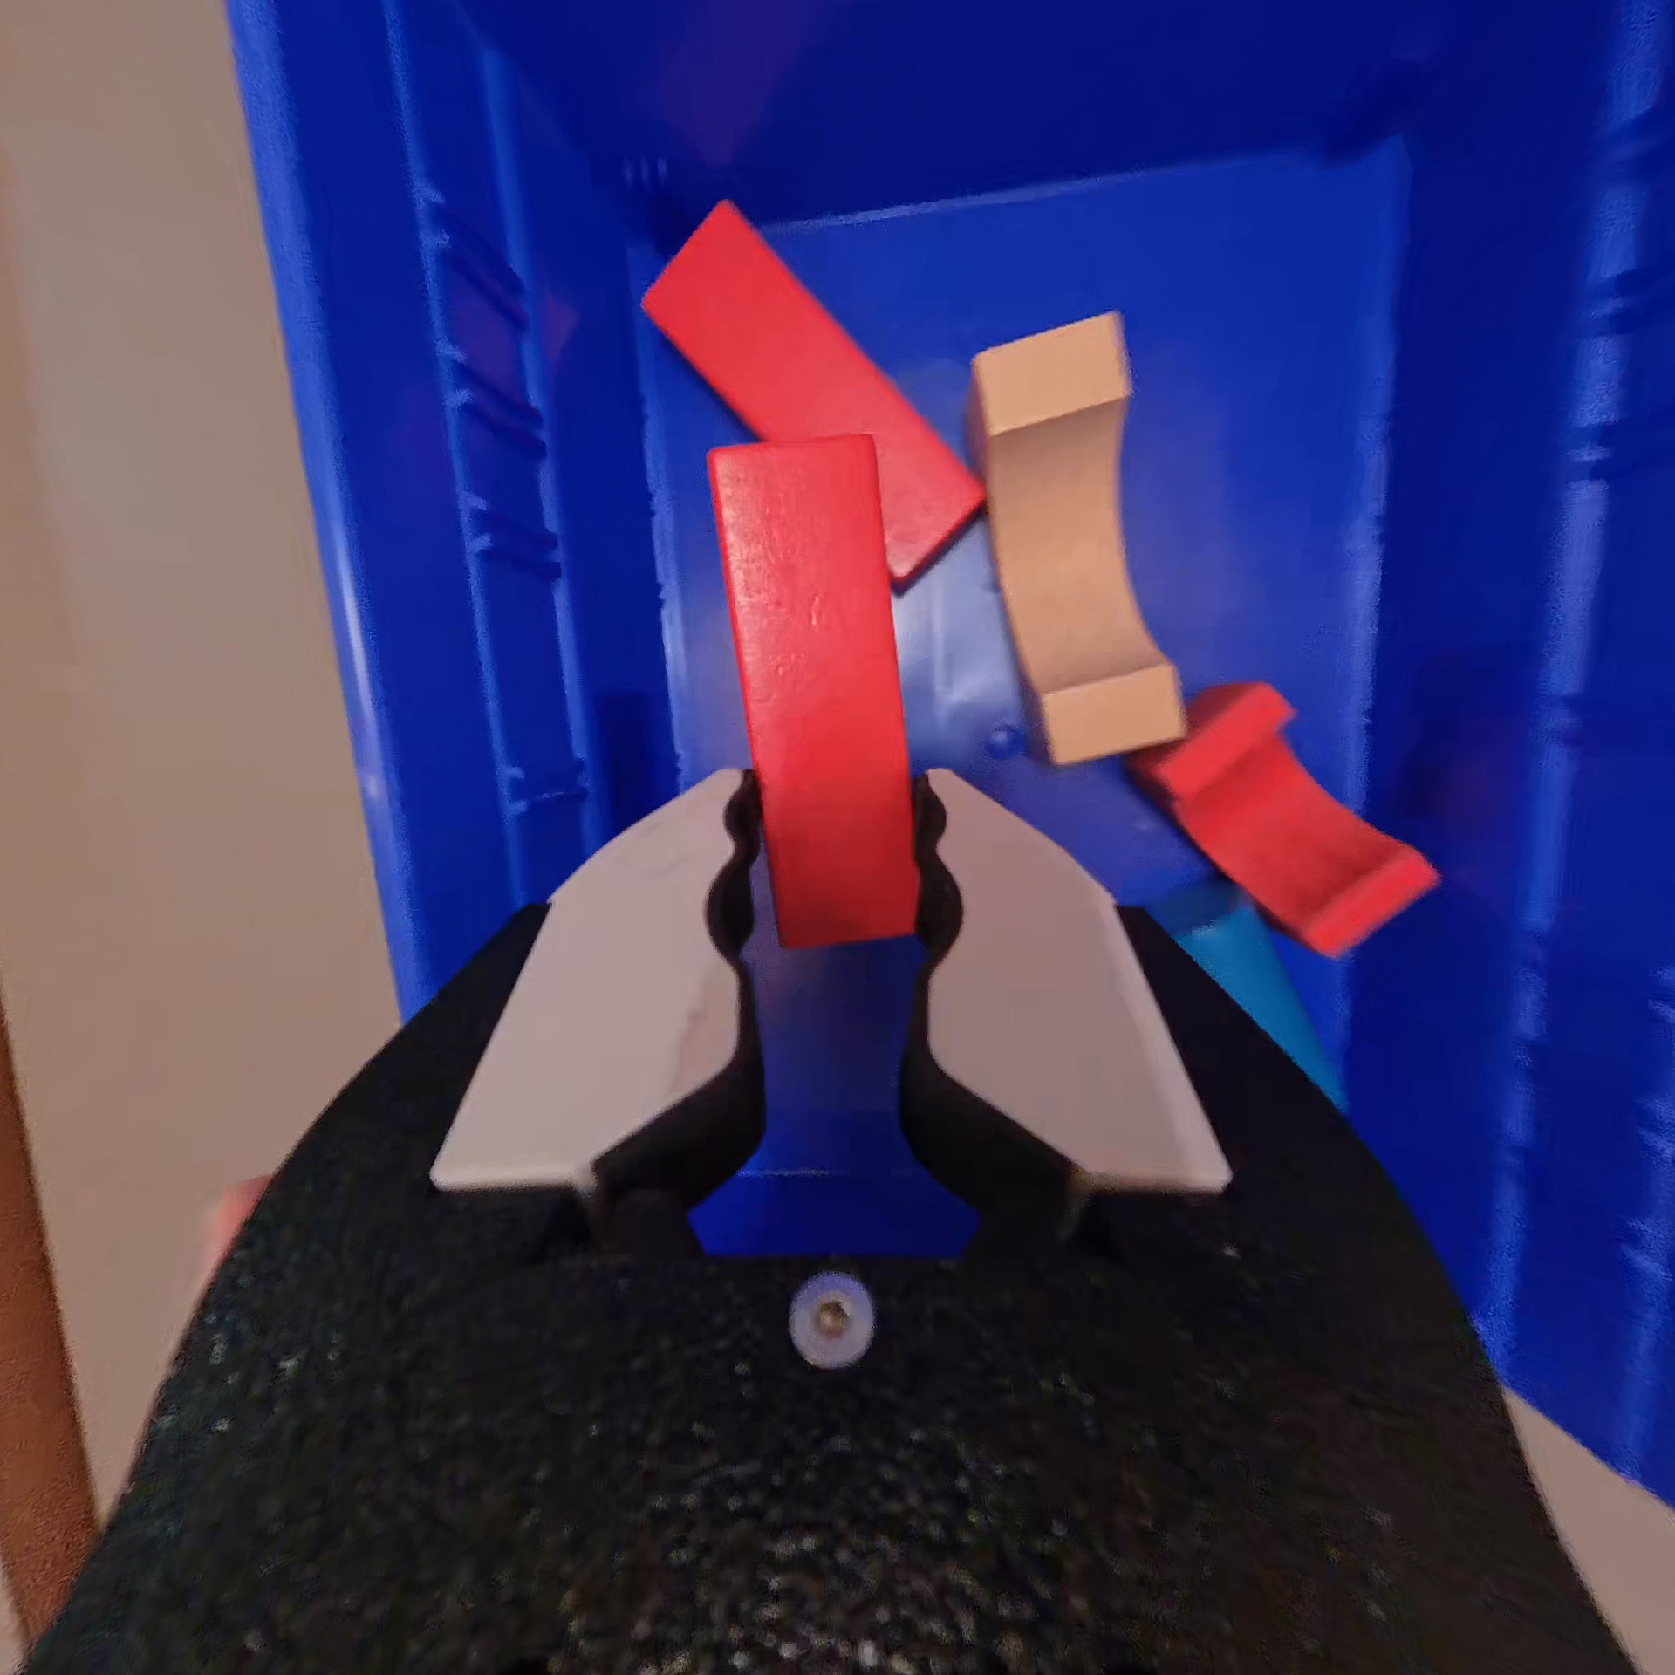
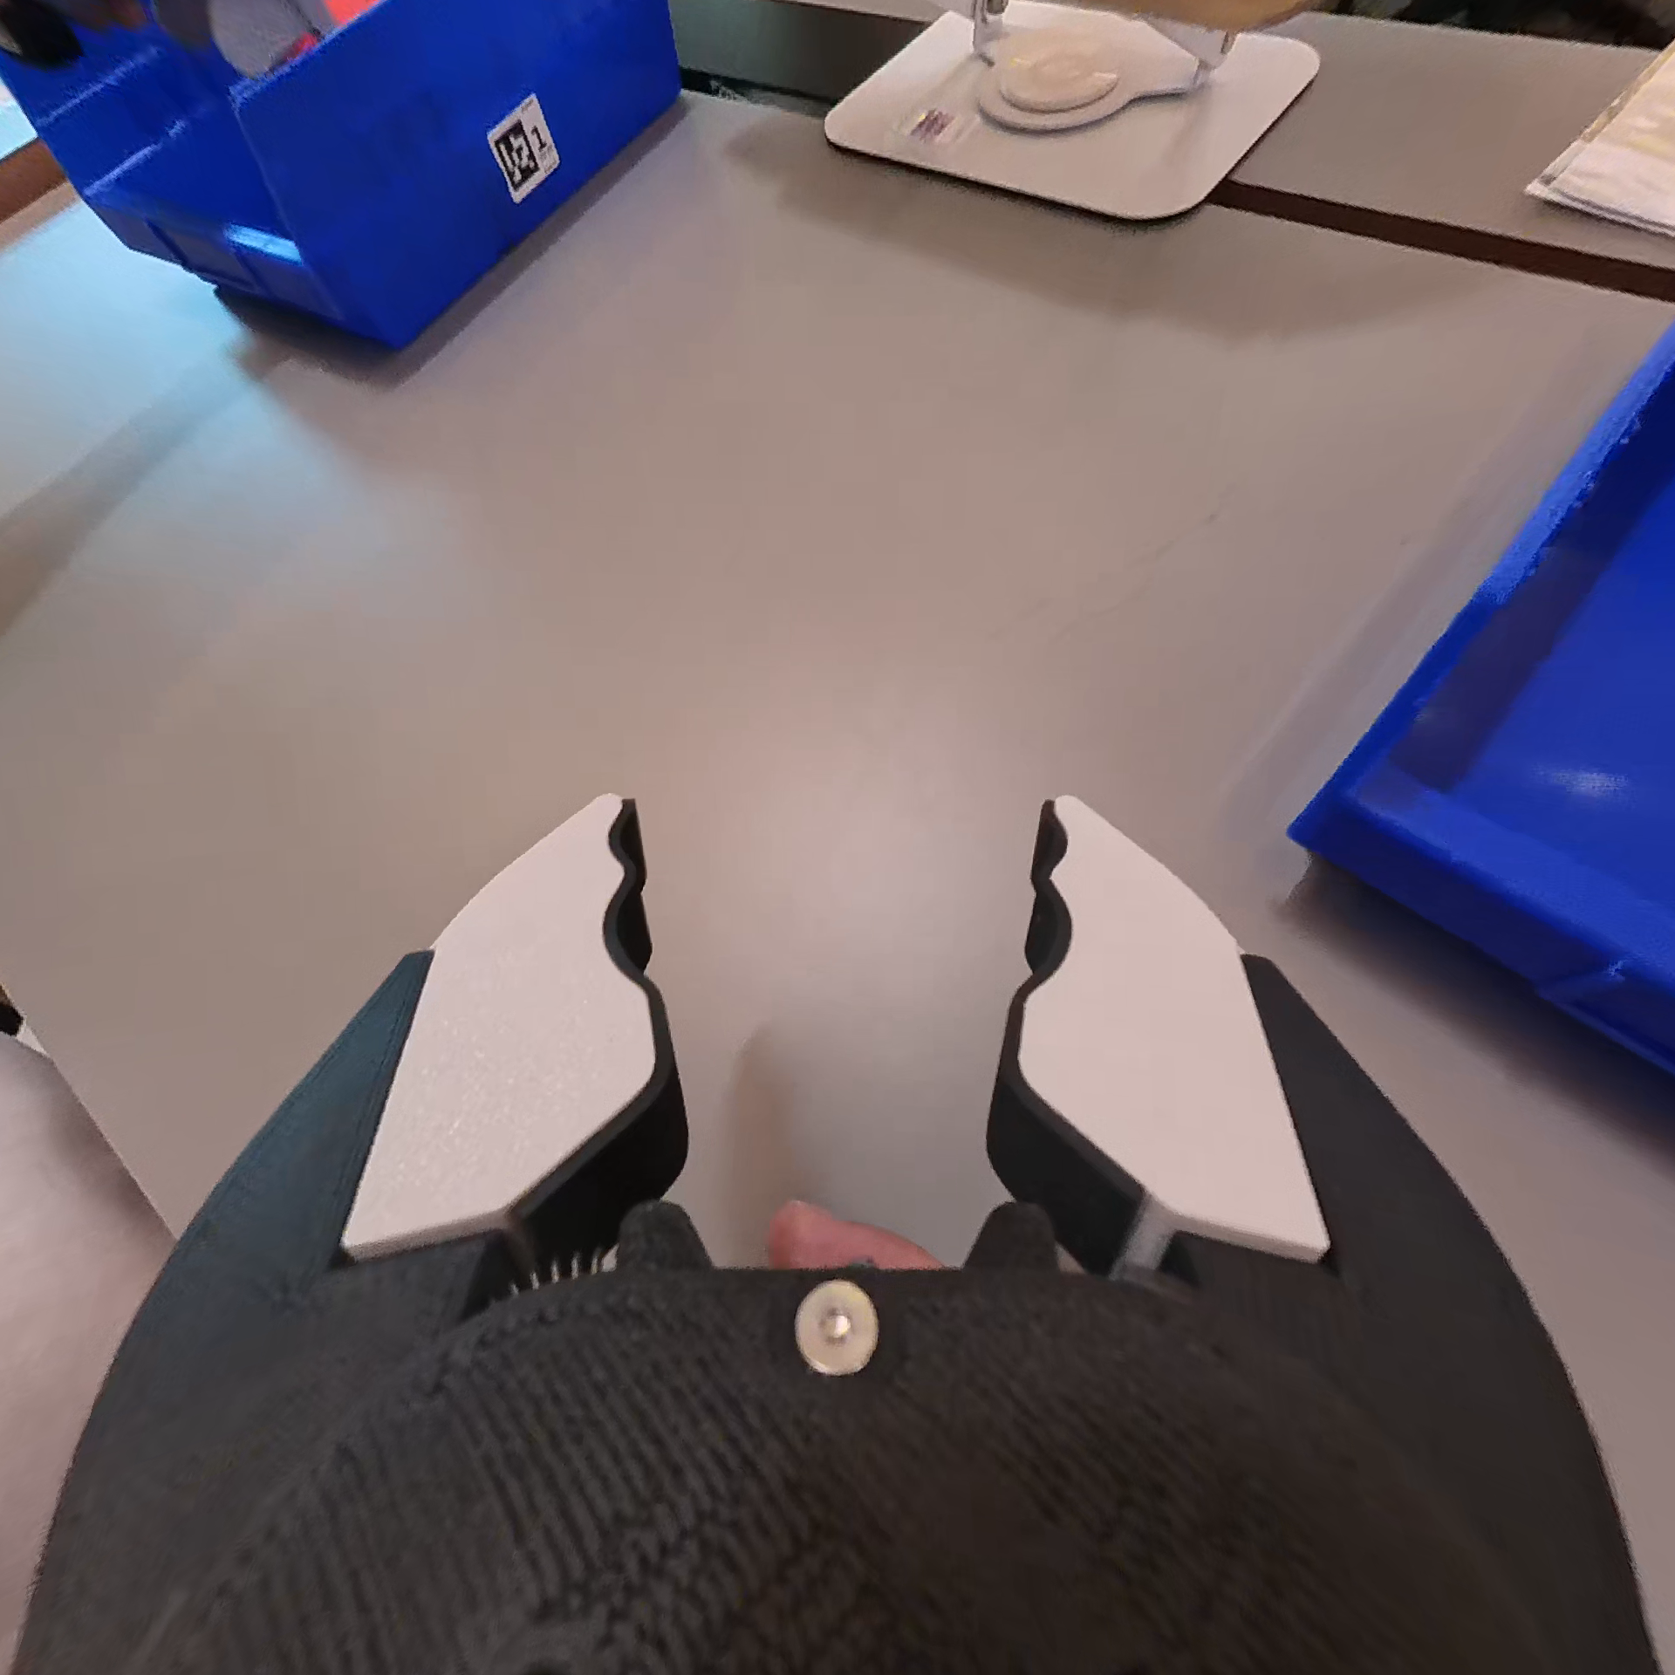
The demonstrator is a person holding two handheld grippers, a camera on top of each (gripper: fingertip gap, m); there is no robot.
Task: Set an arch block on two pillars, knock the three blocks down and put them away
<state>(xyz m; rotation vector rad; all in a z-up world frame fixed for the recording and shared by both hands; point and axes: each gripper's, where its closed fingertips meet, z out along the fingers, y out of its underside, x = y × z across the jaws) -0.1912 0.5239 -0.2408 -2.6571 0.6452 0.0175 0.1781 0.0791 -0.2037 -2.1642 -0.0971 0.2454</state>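
Note:
My left gripper (image 1: 834,798) is shut on a long red block (image 1: 816,671) and holds it over the inside of a deep blue bin (image 1: 508,562). On the bin's floor lie a flat red block (image 1: 807,390), a tan arch block (image 1: 1074,544), a red arch block (image 1: 1269,816) and a light blue piece (image 1: 1251,988) partly hidden under the red arch. My right gripper (image 2: 838,816) is open and empty above the bare grey table (image 2: 816,544). A fingertip (image 2: 834,1237) shows between its finger bases.
In the right wrist view a blue bin (image 2: 408,181) with a square printed marker stands at the far left. A shallow blue tray (image 2: 1541,770) lies at the right edge. A white base plate (image 2: 1069,118) with a clear stand sits at the back. Papers (image 2: 1622,172) lie far right. Between my left fingertips and the white base plate (image 2: 1069,118) there is roughly 40 cm.

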